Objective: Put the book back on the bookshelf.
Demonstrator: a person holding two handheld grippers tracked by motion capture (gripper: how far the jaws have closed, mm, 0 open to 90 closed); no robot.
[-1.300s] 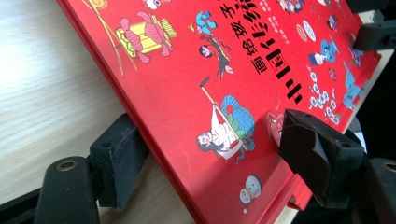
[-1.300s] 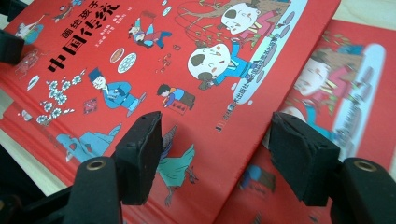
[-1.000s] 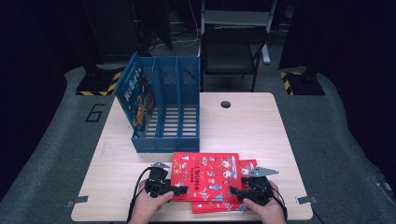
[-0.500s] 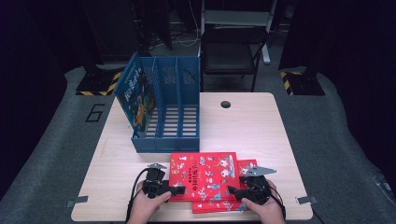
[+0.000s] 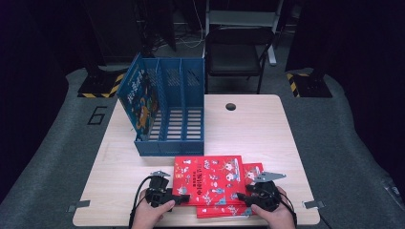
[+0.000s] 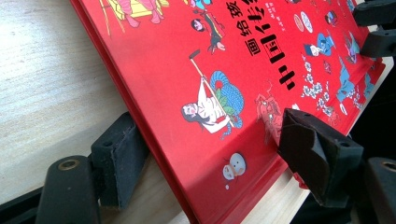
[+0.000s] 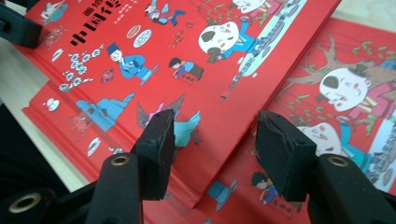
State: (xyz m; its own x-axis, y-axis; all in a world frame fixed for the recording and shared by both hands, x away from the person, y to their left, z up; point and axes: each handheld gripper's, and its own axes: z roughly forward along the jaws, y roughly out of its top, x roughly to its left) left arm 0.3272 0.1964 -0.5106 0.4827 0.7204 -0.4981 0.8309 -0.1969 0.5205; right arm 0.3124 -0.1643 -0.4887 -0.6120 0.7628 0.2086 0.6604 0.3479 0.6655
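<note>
Red picture book point(image 5: 209, 179), uppermost of two lying flat near the front edge of a pale wooden table point(image 5: 248, 129); dark grey floor and a black chair point(image 5: 236, 57) beyond. Its long axis runs across the table, from one gripper to the other, cover upward. A second red book point(image 7: 355, 107) lies beneath it, offset toward the right gripper point(image 5: 246, 198). Left gripper point(image 5: 184, 197): jaws straddle the top book's corner, one pad on the cover, one under it, gripping. Right gripper: jaws have just been closing, one over the cover, one beyond its edge; grip cannot be told. A blue file rack point(image 5: 167, 112) stands farther back.
</note>
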